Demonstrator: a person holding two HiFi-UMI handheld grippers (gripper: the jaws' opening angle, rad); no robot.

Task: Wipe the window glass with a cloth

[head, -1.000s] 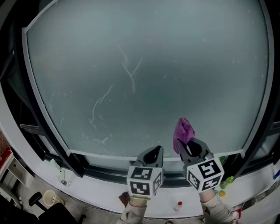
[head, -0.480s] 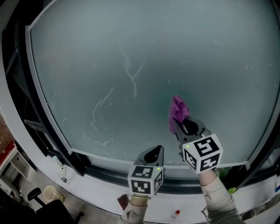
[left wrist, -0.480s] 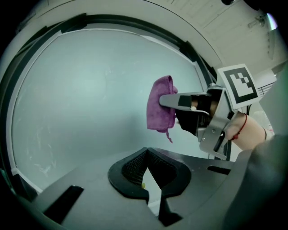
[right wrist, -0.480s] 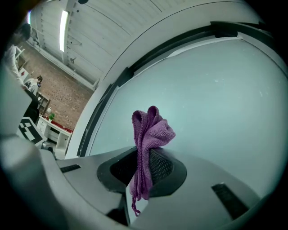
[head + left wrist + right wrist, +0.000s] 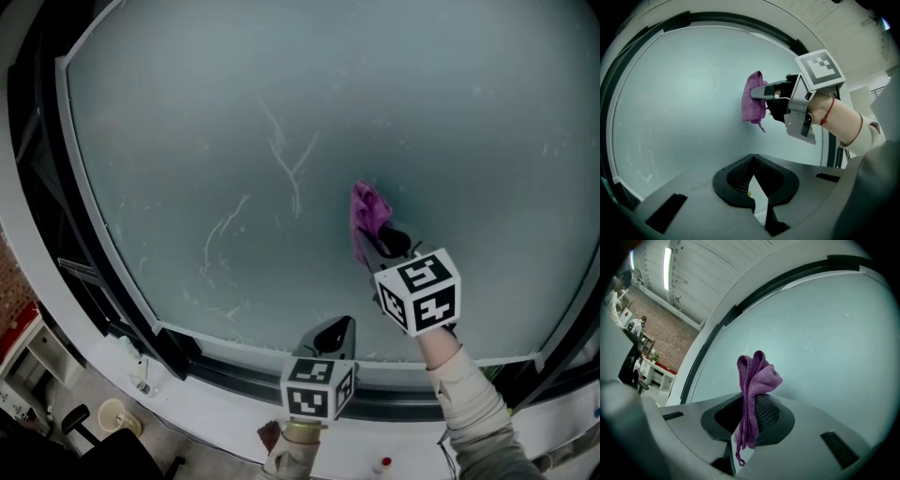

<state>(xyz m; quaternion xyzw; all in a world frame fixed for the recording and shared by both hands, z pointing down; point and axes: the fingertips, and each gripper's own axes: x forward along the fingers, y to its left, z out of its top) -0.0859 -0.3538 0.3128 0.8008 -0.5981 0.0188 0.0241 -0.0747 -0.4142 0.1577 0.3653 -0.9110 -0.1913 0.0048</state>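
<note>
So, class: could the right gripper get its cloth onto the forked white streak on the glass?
Probably yes: the right gripper holds the purple cloth near the glass, and nothing stands between it and the streak, up and left.

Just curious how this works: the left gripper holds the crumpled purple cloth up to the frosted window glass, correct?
No, the right gripper holds the crumpled purple cloth up to the frosted window glass; the right gripper view shows it pinched between those jaws. The left gripper is empty.

cloth (image 5: 368, 211): purple, bunched | window glass (image 5: 187, 122): frosted, white streaks, cloth against it
</note>
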